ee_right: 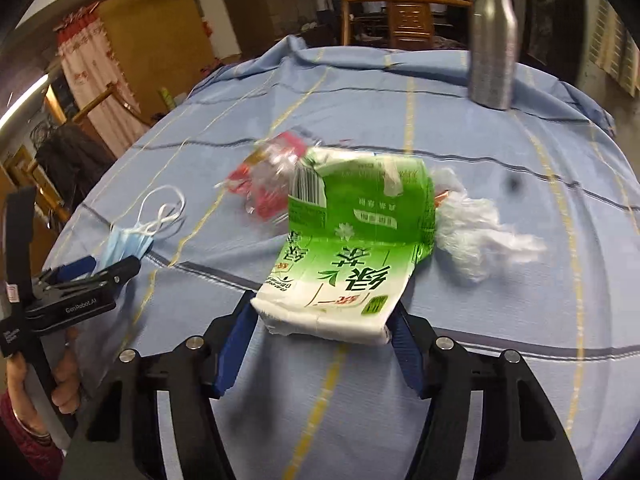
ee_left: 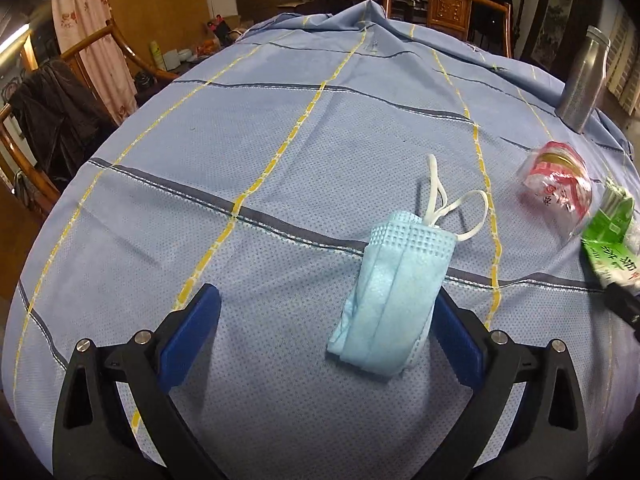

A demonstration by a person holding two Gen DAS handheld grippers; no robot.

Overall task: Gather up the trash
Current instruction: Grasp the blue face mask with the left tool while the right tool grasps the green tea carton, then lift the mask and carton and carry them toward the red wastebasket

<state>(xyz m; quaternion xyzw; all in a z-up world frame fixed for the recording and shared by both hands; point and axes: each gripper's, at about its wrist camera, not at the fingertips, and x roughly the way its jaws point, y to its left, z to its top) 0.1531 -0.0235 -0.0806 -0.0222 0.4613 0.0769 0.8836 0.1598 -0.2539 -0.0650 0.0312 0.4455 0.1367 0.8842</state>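
Note:
A folded light-blue face mask with white ear loops lies on the blue striped tablecloth. It sits between the fingers of my left gripper, close against the right pad; the jaws stand wide and open. In the right wrist view, a squashed green and white drink carton has its near end between the blue pads of my right gripper, and both pads touch its corners. A crumpled red and clear plastic wrapper lies just behind the carton. White crumpled plastic lies to the carton's right.
A tall steel bottle stands at the far right of the table. Wooden chairs ring the table, one on the left draped with a dark jacket. A person's hand holds the left gripper's handle.

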